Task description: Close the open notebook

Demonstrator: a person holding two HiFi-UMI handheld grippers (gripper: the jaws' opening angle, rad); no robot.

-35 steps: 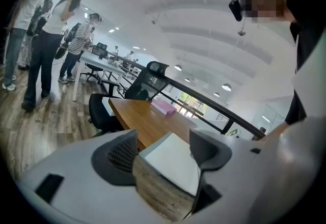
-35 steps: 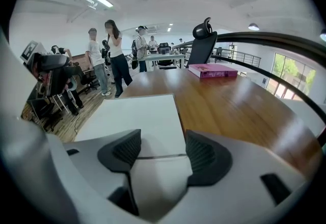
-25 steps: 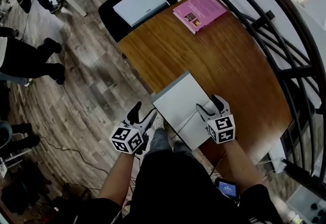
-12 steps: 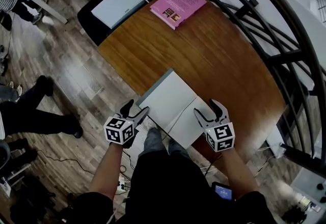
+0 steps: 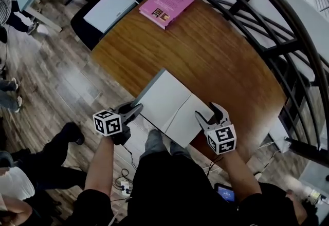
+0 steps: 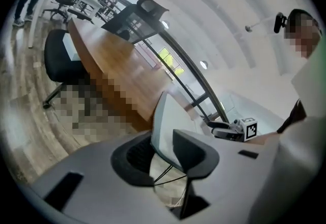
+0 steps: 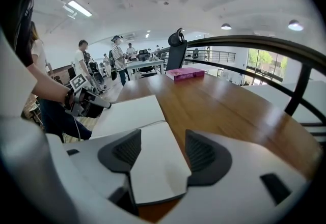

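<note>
A white open notebook (image 5: 169, 104) lies at the near edge of the brown wooden table (image 5: 216, 55). My left gripper (image 5: 134, 111) is at the notebook's left edge. In the left gripper view its jaws (image 6: 163, 151) are closing, with the edge of the left cover (image 6: 165, 121) between the pads and a gap still showing. My right gripper (image 5: 212, 113) hovers over the near corner of the right page (image 7: 153, 167), jaws apart and slowly narrowing, pads (image 7: 204, 154) not touching the paper. Each gripper shows in the other's view: the left (image 7: 89, 101), the right (image 6: 229, 131).
A pink book (image 5: 165, 4) lies at the table's far end. A black chair (image 5: 82, 24) with a pale folder (image 5: 109, 9) on it stands to the left. A black railing (image 5: 267, 40) curves along the table's right side. People stand on the wood floor at left, and cables (image 5: 126, 184) trail below.
The left gripper came in from the floor side to the notebook's left edge and its jaws narrowed round it. The right gripper shifted a little right, toward the right page's corner.
</note>
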